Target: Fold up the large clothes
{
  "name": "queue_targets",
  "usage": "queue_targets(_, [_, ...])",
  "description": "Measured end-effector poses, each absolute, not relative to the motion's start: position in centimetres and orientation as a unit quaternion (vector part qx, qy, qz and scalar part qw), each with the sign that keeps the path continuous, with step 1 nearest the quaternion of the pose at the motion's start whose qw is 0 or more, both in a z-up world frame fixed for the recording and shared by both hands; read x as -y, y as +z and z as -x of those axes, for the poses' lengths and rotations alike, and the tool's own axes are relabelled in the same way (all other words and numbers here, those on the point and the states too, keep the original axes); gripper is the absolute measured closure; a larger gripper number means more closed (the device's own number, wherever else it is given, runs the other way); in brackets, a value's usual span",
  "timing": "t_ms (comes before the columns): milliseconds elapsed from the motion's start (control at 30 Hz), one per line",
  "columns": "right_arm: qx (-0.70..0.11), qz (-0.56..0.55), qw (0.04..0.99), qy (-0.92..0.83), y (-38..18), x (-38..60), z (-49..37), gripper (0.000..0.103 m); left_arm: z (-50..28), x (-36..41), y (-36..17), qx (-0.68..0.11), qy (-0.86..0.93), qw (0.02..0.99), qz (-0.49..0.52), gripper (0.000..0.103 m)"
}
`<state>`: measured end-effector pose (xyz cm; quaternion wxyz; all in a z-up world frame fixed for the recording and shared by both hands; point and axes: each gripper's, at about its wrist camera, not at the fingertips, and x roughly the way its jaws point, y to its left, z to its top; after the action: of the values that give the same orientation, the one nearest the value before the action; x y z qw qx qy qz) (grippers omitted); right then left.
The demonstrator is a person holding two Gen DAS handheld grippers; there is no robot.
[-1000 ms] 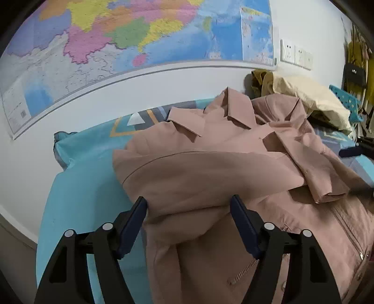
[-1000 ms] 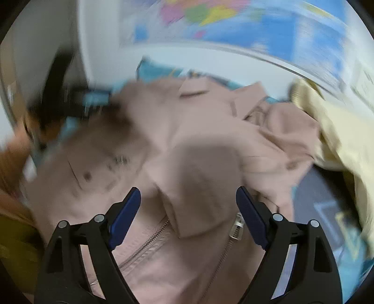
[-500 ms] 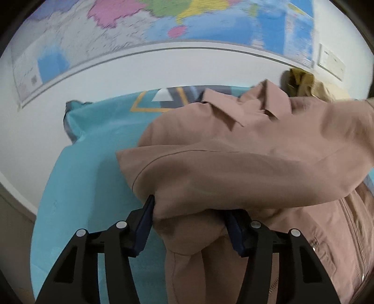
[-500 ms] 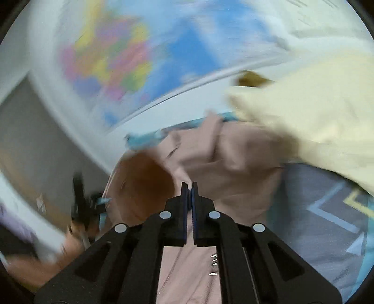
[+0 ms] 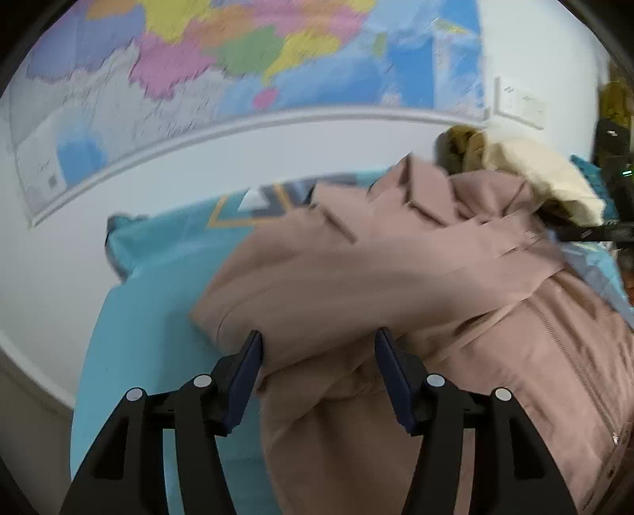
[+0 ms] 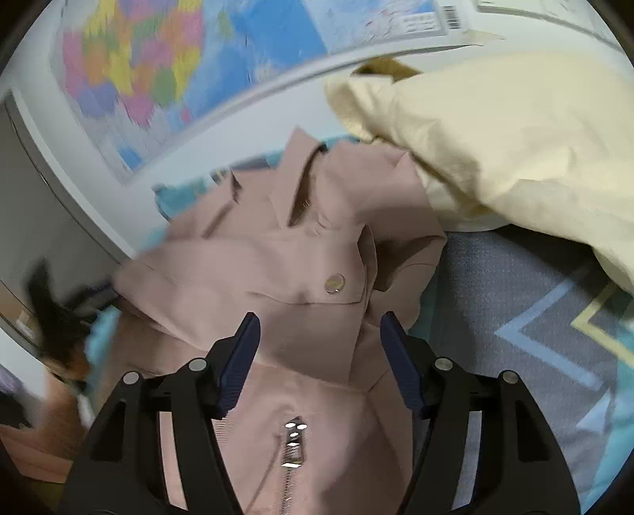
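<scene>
Left tongs [image 5: 317, 366] were spread wide with a bunched fold of the pink jacket [image 5: 396, 277] sitting between the blue pads, though the pads weren't clamped on it as far as I could tell. Right tongs [image 6: 319, 354] were just as wide apart, hovering over the jacket's front, nothing pinched. The jacket itself was lying rumpled on the bed [image 5: 158, 317], on a teal sheet with a geometric pattern. The right wrist view was the only one showing the metal zipper pull [image 6: 293, 443] straight below the tongs, plus a round snap button [image 6: 335, 283] on a flap just ahead of them. The left view gave more of the bare teal sheet off to the left and the wall sockets [image 5: 519, 105]. Both views caught the big colourful map [image 5: 237, 59] on the wall and the cream-yellow garment [image 6: 495, 150] piled beside the jacket's collar. There was a barcode [image 6: 453, 18] in the map's corner in the right view, but the print was too small and blurry to read.
</scene>
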<state>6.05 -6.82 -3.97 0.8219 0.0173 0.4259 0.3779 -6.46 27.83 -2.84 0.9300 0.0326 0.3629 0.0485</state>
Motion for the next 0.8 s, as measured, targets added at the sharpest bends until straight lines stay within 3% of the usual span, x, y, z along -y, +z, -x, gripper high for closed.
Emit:
queue_targets(67, [-0.432, 0.001, 0.824, 0.366, -4.9, 6.1, -6.2, 0.046, 5.9, -27.2, -2.8, -0.361, 0.038, 0.931, -0.035, 0.043])
queue_targets(133, [-0.439, 0.027, 0.824, 0.357, -5.8, 5.1, -6.8, 0.071, 5.2, -26.5, -3.3, -0.369, 0.039, 0.927, -0.044, 0.043])
queue_targets(167, [-0.439, 0.043, 0.828, 0.346, -6.0, 4.9, -7.0, 0.088, 4.7, -26.2, -3.7, -0.376, 0.037, 0.925, -0.048, 0.043])
queue_targets(200, [-0.434, 0.052, 0.832, 0.342, -6.0, 4.7, -7.0, 0.098, 4.3, -25.9, -4.0, -0.381, 0.033, 0.923, -0.047, 0.043])
queue_targets(500, [-0.366, 0.043, 0.872, 0.323, -2.7, 6.4, -7.5, 0.1, 2.3, -24.3, -5.2, -0.397, 0.025, 0.916, -0.045, 0.043])
queue_targets(800, [-0.391, 0.045, 0.867, 0.306, -4.9, 5.9, -9.5, 0.1, 1.1, -24.3, -5.7, -0.408, 0.031, 0.911, -0.043, 0.043])
